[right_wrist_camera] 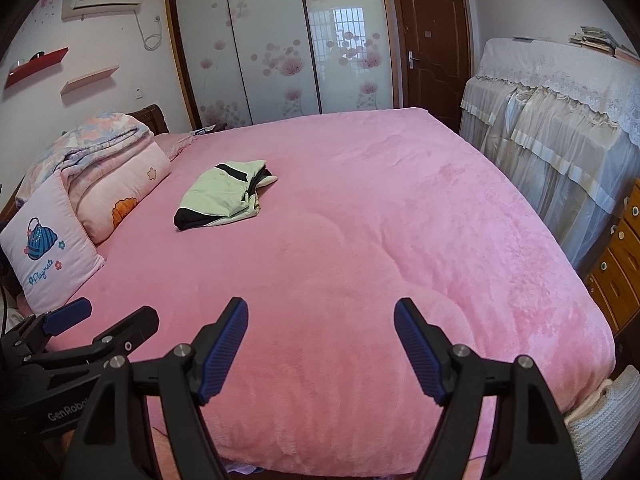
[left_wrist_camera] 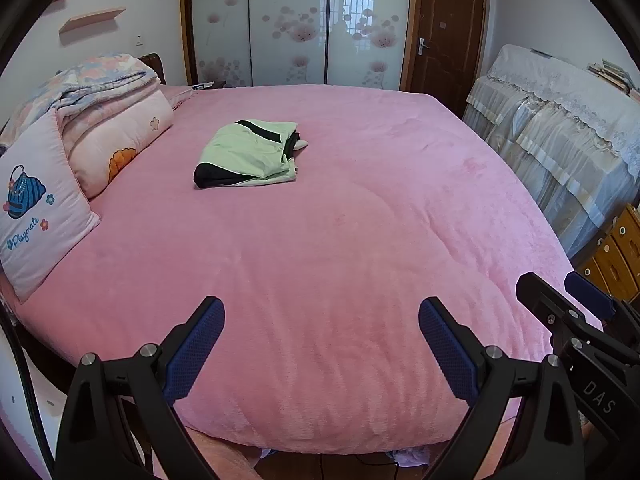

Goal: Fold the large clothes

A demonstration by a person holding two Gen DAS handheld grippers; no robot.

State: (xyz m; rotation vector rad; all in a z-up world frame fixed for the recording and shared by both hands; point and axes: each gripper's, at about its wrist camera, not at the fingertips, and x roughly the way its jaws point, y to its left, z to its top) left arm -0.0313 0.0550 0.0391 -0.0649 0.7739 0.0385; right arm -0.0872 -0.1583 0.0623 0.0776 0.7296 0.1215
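A pale green garment with black panels (left_wrist_camera: 250, 154) (right_wrist_camera: 224, 200) lies folded into a compact bundle on the pink bedspread (left_wrist_camera: 340, 240) (right_wrist_camera: 360, 240), towards the far left of the bed. My left gripper (left_wrist_camera: 322, 308) is open over the bed's near edge, with nothing between its blue pads. My right gripper (right_wrist_camera: 321, 308) is open too and holds nothing. It also shows at the right edge of the left wrist view (left_wrist_camera: 560, 292), and the left gripper shows at the lower left of the right wrist view (right_wrist_camera: 108, 316). Both grippers are far from the garment.
A pillow with a blue bag print (left_wrist_camera: 36, 216) (right_wrist_camera: 52, 252) and folded quilts (left_wrist_camera: 108, 120) (right_wrist_camera: 112, 168) lie at the bed's left. Lace-covered furniture (left_wrist_camera: 560, 128) and wooden drawers (right_wrist_camera: 616, 268) stand on the right. Sliding wardrobe doors (left_wrist_camera: 292, 28) and a brown door (right_wrist_camera: 432, 44) are beyond.
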